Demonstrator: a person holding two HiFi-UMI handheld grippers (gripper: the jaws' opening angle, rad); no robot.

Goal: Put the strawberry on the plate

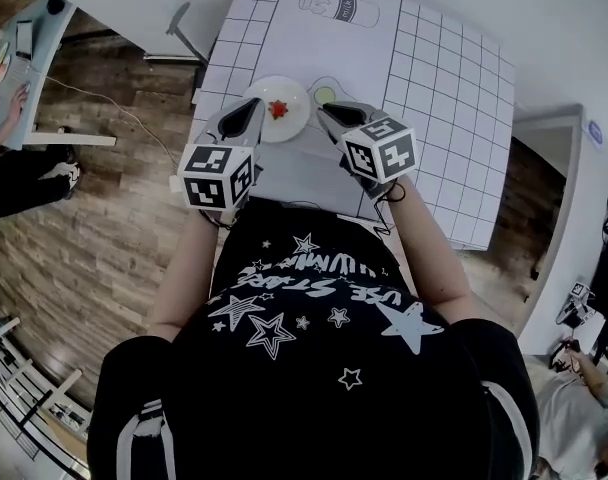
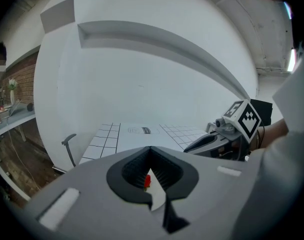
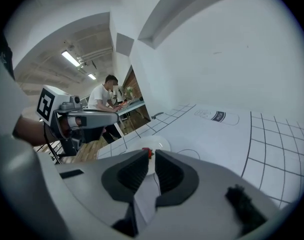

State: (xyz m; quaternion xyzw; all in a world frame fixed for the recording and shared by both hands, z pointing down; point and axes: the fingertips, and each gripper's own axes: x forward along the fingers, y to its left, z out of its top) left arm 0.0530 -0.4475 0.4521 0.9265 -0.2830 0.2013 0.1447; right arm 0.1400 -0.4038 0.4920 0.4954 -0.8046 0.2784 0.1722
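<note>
A small red strawberry [image 1: 278, 109] lies on the round white plate [image 1: 294, 93] on the white gridded mat. My left gripper [image 1: 256, 104] hangs at the plate's left rim, and its jaw tips meet with nothing held. The left gripper view [image 2: 150, 149] shows the strawberry [image 2: 147, 181] below through the hollow between its jaws. My right gripper [image 1: 322, 111] hovers at the plate's right rim. In its own view [image 3: 152, 153] a narrow slit stays between the jaws, empty, with the strawberry [image 3: 148, 152] and plate [image 3: 159, 145] beyond.
A small green round thing [image 1: 325, 95] sits just right of the plate. A milk bottle drawing [image 1: 339, 8] is printed at the mat's far end. Wooden floor [image 1: 104, 238] lies left of the table, with a desk [image 1: 24, 58] and a seated person beyond.
</note>
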